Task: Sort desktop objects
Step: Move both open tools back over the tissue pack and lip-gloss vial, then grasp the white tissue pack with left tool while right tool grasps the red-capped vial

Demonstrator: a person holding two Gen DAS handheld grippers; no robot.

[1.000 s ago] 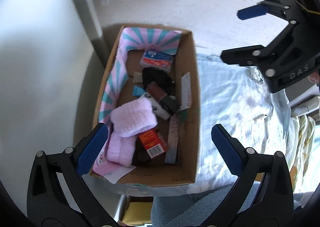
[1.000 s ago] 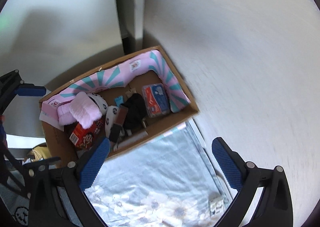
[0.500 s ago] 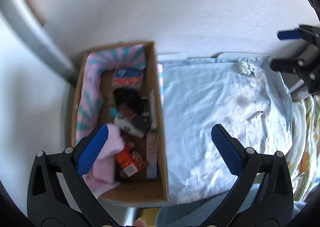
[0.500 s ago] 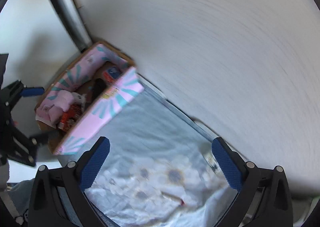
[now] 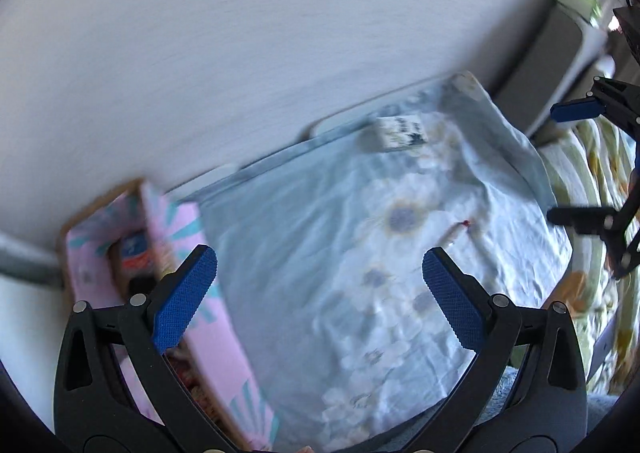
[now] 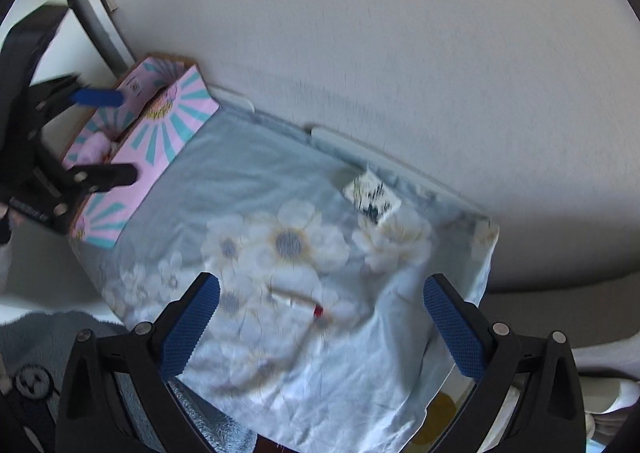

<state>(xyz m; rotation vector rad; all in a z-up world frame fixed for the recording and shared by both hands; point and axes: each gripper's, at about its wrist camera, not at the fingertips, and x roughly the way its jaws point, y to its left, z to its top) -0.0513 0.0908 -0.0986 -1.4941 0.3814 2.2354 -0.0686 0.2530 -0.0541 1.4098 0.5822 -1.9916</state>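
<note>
Inside the box (image 5: 208,337), only the left view shows clutter; both tools (image 5: 316,293) (image 6: 320,317) gape wide, empty.

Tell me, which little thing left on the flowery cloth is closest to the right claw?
The thin stick with a red tip, lying just ahead of the right claw. The white printed packet sits farther off, by the wall.

Going by the right wrist view: cloth (image 6: 256,213) fills the middle, wall (image 6: 400,33) runs behind it. Box (image 6: 160,141) sits at about 10 o'clock, touching the cloth's edge. Small card (image 6: 372,199) lies on the cloth around 1 o'clock, thin stick (image 6: 296,299) at 6.
</note>
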